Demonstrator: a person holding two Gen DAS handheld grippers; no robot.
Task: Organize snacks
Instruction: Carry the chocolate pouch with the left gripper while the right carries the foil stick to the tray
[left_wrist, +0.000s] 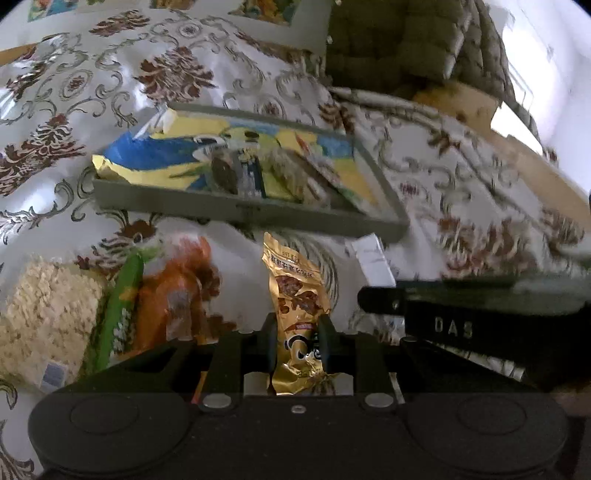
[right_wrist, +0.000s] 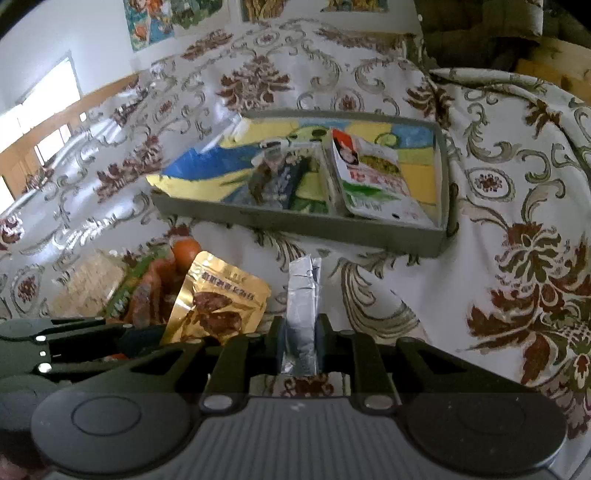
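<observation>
My left gripper (left_wrist: 297, 332) is shut on a gold snack packet (left_wrist: 295, 291), held upright above the patterned cloth. My right gripper (right_wrist: 301, 332) is shut on a silver foil packet (right_wrist: 303, 295), also held upright. The gold packet shows in the right wrist view (right_wrist: 218, 302) at my left. Ahead of both lies a grey tray (left_wrist: 236, 210) with a colourful picture base, also in the right wrist view (right_wrist: 295, 225). In the tray lie a white-and-red noodle packet (right_wrist: 373, 173) and a dark packet (right_wrist: 277, 181).
Loose snacks lie on the cloth at the left: a pale rice-cake bag (left_wrist: 48, 314), a green packet (left_wrist: 118, 310) and an orange packet (left_wrist: 173, 295). The right gripper's body (left_wrist: 461, 317) shows at the right of the left view. A chair cushion (left_wrist: 399, 40) stands behind the table.
</observation>
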